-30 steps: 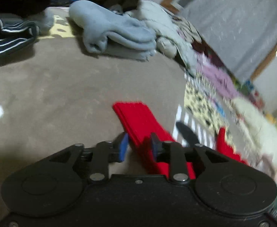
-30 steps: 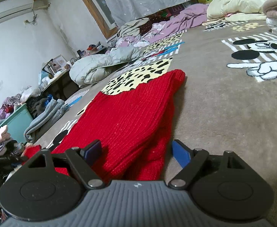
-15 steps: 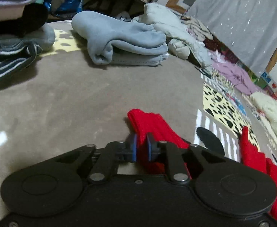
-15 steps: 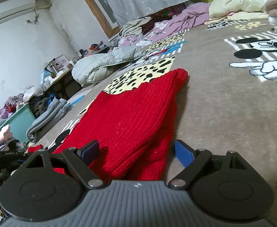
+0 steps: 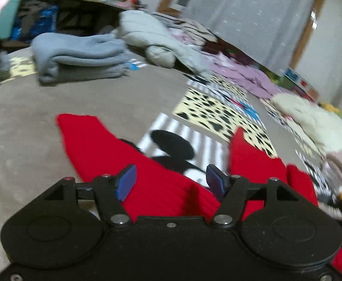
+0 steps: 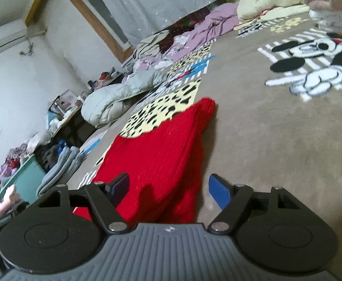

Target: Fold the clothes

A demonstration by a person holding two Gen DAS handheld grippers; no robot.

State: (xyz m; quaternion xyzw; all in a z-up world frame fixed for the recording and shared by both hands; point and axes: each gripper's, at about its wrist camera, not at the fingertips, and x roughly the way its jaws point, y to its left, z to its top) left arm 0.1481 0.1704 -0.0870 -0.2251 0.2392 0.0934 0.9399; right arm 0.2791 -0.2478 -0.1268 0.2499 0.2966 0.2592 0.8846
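Blanket: grey-brown, printed with a cartoon mouse, stripes and yellow spotted patches; spread under both grippers and reaching far ahead of them.

Red knit sweater: lying flat on the blanket. Right wrist view: body runs straight ahead from between the fingers, folded edge toward the right-hand finger. Left wrist view: one sleeve stretches ahead and to the left of the gripper, cuff at the far end.

Grey folded garment: on the blanket, well ahead and left of the left gripper.

Pale grey padded jacket: heaped ahead and left of the right gripper.

Left gripper: jaws spread wide, blue pads apart, poised over the sleeve, holding nothing.

Right gripper: jaws spread wide, either side of the sweater's near end, holding nothing.
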